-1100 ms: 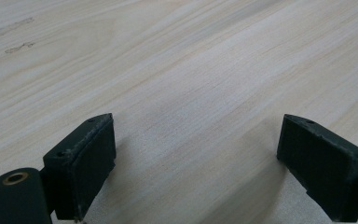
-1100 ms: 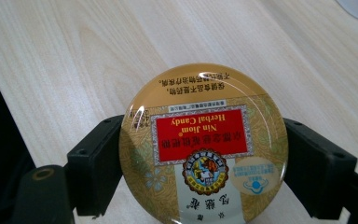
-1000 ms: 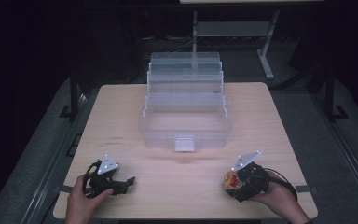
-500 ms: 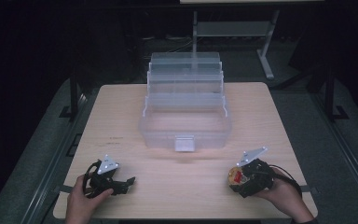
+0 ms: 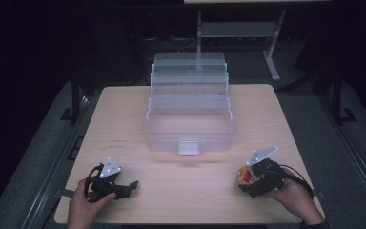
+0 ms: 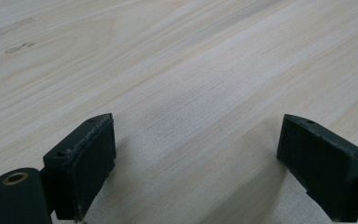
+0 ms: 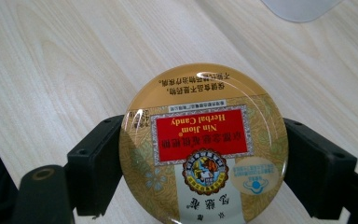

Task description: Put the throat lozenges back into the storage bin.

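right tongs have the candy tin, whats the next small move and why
Probably carry the candy tin forward and left toward the clear tiered box. The right tongs are shut on the tin near the table's front edge, the box stands open mid-table, and the left tongs rest open, holding nothing.

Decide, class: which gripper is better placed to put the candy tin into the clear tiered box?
Right. The right gripper already clamps the Nin Jiom herbal candy tin; the left gripper is open, over bare table.

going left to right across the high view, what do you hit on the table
left gripper → clear plastic tiered box → candy tin held in the right gripper
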### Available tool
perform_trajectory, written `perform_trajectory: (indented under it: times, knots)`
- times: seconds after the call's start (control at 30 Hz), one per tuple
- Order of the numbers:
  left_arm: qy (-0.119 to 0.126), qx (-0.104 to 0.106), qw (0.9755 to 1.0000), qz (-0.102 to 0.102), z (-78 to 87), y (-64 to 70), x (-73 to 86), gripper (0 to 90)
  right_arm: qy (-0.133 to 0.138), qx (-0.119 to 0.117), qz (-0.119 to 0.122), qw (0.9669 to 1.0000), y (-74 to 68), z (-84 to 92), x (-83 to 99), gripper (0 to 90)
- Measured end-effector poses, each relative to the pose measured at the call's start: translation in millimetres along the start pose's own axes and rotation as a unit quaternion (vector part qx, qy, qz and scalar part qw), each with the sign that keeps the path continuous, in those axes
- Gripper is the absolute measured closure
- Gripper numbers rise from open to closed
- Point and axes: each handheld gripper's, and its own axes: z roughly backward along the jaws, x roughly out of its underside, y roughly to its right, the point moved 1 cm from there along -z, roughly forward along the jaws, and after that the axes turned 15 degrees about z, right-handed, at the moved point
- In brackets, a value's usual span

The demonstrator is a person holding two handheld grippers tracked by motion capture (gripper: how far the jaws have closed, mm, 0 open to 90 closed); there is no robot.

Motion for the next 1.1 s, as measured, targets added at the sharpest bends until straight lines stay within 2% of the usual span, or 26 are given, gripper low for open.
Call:
perform_trajectory:
  times: [1.1]
  knots:
    - [-0.002,0.0,1.0,0.0,0.2,0.0,-0.1,10.6,0.004,0.019,-0.025,0.9995,22.0,14.3,0.2,19.8]
